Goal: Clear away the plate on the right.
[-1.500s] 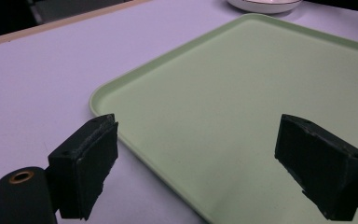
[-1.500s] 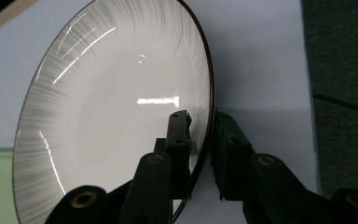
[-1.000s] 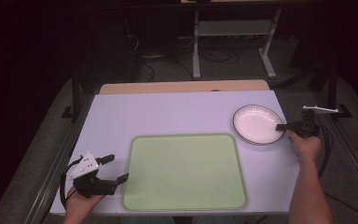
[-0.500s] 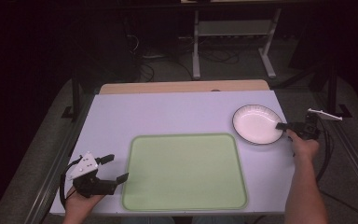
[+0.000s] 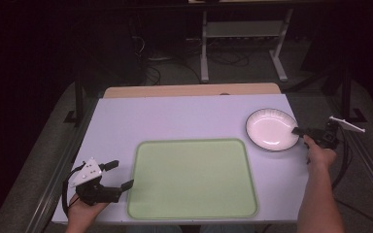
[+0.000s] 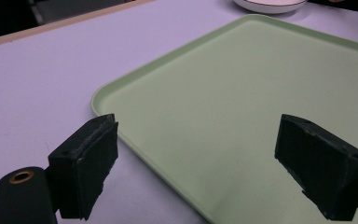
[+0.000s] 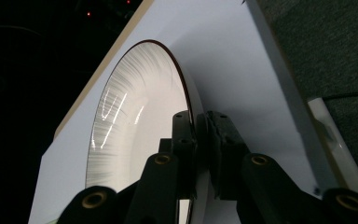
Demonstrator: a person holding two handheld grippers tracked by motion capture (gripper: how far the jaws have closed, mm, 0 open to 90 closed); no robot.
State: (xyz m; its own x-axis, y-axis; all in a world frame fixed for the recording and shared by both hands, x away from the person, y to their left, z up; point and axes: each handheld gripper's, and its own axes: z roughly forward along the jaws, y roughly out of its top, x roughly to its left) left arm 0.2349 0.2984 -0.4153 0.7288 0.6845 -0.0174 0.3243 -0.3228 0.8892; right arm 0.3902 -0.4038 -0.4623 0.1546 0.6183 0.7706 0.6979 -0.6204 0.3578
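Your right gripper [image 7: 200,154] pinched the glossy, ridged white plate's [image 5: 271,129] rim; your left gripper [image 6: 196,163] gaped wide over the matte green tray [image 6: 242,93].

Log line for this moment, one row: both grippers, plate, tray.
right gripper: shut on plate rim | left gripper: open, at tray left edge, holding nothing | plate: right of tray, on table

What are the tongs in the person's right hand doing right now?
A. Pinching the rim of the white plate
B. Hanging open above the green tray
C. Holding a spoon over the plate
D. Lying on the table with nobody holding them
A. In the right gripper view the right tongs have their two black jaws closed on the edge of the white plate, and the high view shows them at the plate's right rim.
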